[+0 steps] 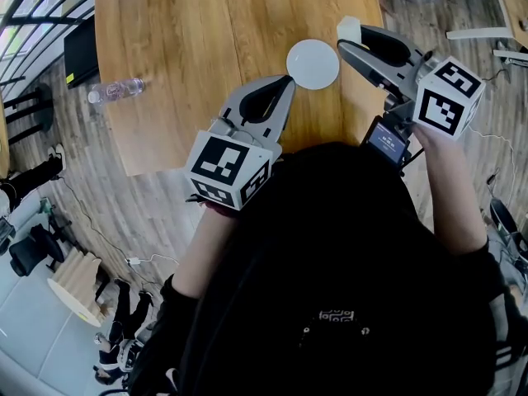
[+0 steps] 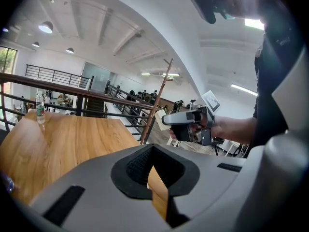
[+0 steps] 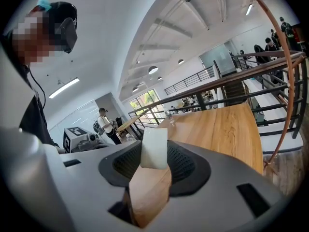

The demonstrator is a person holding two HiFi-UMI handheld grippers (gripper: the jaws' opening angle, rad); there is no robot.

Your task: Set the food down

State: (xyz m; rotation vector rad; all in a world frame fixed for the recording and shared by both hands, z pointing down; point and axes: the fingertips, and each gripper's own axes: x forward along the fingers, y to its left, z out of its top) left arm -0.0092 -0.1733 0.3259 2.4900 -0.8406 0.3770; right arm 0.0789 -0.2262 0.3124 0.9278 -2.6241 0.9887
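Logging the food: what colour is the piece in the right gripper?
White; the food shows best in the right gripper view.

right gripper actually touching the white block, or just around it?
Touching. In the right gripper view the white block sits pinched in the right gripper, with a pad against each of its sides and no gap showing.

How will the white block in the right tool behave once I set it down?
Gripped by the right tool, the block shows straight edges, so it is probably firm, not floppy. Flat faces suggest it won't roll; stood on a narrow end it might tip.
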